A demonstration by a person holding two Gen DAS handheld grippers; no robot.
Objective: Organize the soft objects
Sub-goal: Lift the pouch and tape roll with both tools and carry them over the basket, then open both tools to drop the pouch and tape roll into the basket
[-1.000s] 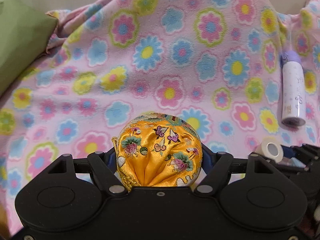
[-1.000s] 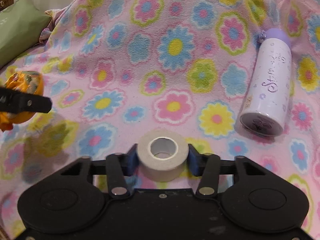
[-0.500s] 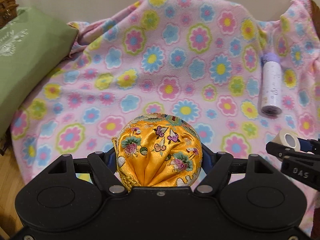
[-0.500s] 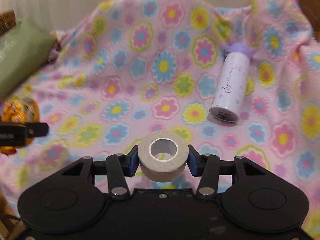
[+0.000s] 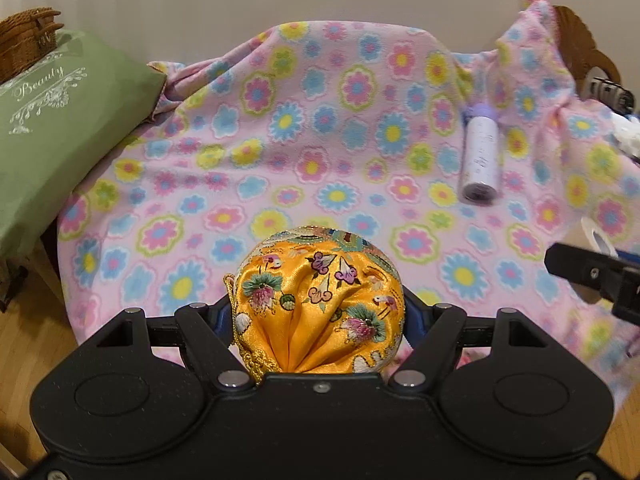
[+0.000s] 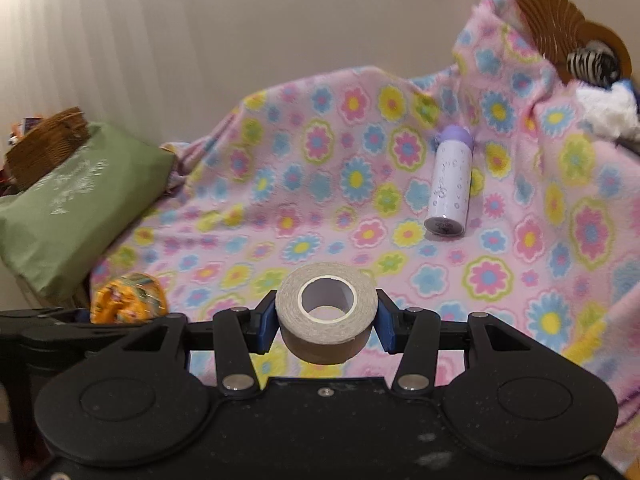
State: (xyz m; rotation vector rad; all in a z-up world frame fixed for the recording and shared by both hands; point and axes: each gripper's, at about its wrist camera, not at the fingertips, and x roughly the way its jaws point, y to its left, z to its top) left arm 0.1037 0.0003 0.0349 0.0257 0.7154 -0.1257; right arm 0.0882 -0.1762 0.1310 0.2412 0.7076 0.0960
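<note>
Far left: green pillow (image 5: 60, 128), wicker basket (image 6: 48, 144) behind it. Left gripper (image 5: 318, 312) fingers half open, clamped on the yellow embroidered pouch (image 5: 316, 300). Right gripper (image 6: 326, 320) fingers narrower, pinching the tape roll (image 6: 326, 312). Both have pulled up and back since a second ago; the floral blanket (image 5: 320, 140) holds only the purple bottle (image 6: 450, 188). Likely carrying to storage. Only the right view shows striped and white plush at far right.

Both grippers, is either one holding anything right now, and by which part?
Left gripper clamps the orange embroidered pouch across its rounded sides. Right gripper clamps the roll of tape across its outer rim, hole facing up.
</note>
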